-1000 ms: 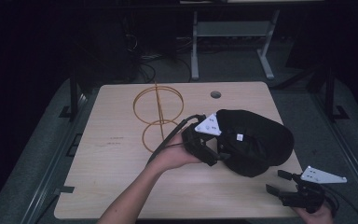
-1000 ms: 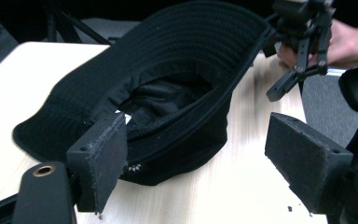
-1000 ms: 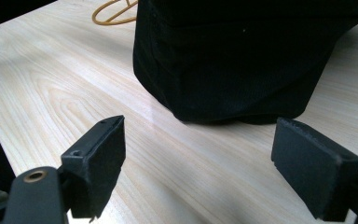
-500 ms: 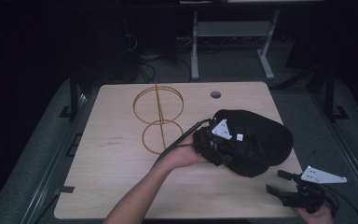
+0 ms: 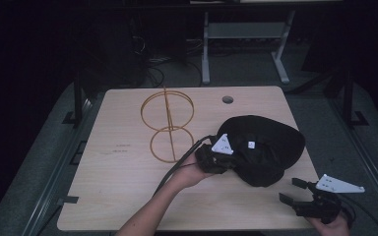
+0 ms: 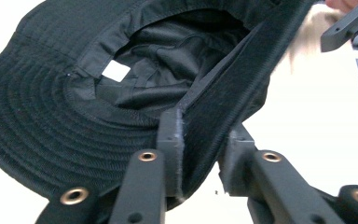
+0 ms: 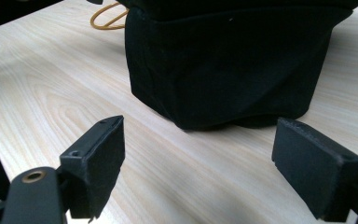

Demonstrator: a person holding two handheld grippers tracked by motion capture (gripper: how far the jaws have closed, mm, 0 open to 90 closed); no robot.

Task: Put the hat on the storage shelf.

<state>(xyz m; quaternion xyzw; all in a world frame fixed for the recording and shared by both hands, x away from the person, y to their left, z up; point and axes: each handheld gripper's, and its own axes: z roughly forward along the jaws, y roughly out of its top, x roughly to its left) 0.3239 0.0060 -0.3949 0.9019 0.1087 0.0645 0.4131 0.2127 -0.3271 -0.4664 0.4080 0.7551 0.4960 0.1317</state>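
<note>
from above, your left gripper (image 5: 215, 158) sits at the near-left edge of the black fabric bucket hat (image 5: 266, 147) on the pale wooden worktop (image 5: 118, 187). its own view shows more: its jaws have just been closing and now pinch the hat's brim. your right gripper (image 5: 298, 194) rests near the front right corner, jaws wide, the hat ahead of them.

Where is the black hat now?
In the high view, the black hat lies on the table's right half, right of the wire stand, beside the left claw.
</note>
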